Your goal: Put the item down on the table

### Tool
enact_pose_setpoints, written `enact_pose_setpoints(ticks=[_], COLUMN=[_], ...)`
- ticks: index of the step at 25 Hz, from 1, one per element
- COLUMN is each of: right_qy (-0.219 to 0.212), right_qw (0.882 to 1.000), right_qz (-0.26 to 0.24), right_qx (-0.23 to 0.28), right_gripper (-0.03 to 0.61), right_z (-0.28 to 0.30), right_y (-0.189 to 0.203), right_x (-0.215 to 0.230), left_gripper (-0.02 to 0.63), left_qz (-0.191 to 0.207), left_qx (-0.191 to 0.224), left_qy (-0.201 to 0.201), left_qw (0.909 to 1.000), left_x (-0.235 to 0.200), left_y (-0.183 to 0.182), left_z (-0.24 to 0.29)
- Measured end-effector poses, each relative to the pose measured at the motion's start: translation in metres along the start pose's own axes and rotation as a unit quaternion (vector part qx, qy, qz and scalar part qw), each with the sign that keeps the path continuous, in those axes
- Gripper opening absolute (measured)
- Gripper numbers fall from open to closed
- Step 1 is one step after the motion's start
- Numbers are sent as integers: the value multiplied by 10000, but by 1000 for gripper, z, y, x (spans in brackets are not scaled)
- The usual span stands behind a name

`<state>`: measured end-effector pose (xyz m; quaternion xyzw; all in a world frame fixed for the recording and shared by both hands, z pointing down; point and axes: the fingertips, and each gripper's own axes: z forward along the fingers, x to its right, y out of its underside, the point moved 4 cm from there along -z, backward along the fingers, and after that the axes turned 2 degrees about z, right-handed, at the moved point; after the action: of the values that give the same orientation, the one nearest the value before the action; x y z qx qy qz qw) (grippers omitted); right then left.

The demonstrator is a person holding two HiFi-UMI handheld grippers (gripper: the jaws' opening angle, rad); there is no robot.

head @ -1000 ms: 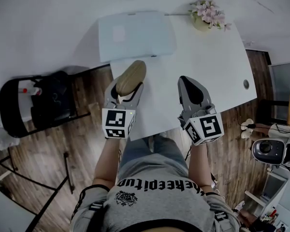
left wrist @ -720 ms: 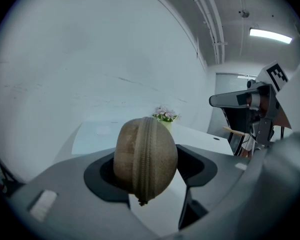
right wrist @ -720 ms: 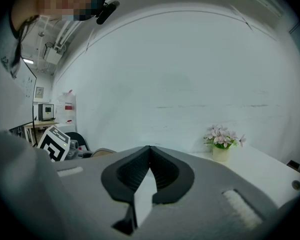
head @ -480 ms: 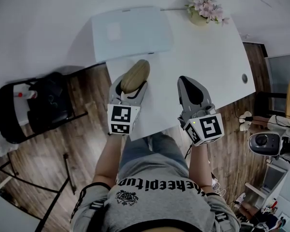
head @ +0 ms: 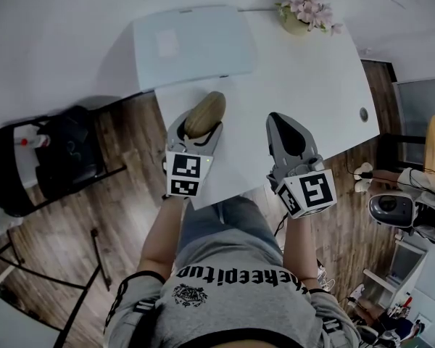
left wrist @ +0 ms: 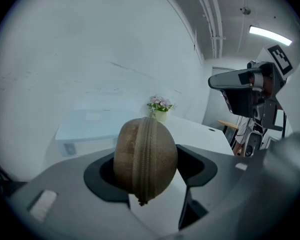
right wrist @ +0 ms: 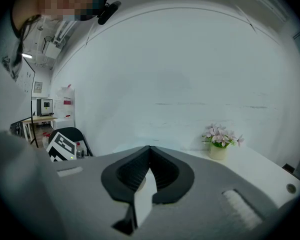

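Observation:
A tan oval zipper pouch [head: 206, 112] is clamped edge-up between the jaws of my left gripper [head: 200, 126], over the left front part of the white table [head: 312, 85]. Whether it touches the tabletop I cannot tell. In the left gripper view the pouch [left wrist: 145, 149] fills the gap of the left gripper [left wrist: 148, 160], zipper facing the camera. My right gripper [head: 277, 120] hovers to the right over the table, shut and empty. In its own view the right gripper [right wrist: 149, 150] has its tips meeting with nothing between them.
A flat pale-blue box [head: 192, 46] lies at the table's far left. A small pot of pink flowers [head: 304, 17] stands at the far edge. A black chair [head: 43, 158] stands on the wooden floor to the left. Equipment [head: 391, 209] sits right of the table.
My left gripper has sunk toward the table with the pouch and shifted slightly right. The right gripper has stayed where it was.

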<state>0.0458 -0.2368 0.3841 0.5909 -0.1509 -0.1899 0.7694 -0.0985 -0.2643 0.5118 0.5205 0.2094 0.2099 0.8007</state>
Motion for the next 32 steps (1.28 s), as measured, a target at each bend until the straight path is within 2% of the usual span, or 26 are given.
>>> enact_pose_setpoints(ticks=[5,14,27,32], right_qy=[-113,-266,-175,-137], right_qw=[9999,9996,9998,9999], right_qz=[-5,-34,4,38], right_qx=[30,2,-69,-73], right_gripper=[0,0,0,0], right_z=[7,17,16,15], right_y=[-1,0,4,5], right_x=[-4,-9,2,6], left_gripper=[310,306,305,307], left_qz=[-106,-84,54,158], left_qx=[-105,-627,-1137,-1189], left_qy=[35,52,-128,-173], left_qw=[9999,9980,9934,9926], left_x=[1,6,7,9], left_y=[11,36,55,56], left_z=[-1,3,18,20])
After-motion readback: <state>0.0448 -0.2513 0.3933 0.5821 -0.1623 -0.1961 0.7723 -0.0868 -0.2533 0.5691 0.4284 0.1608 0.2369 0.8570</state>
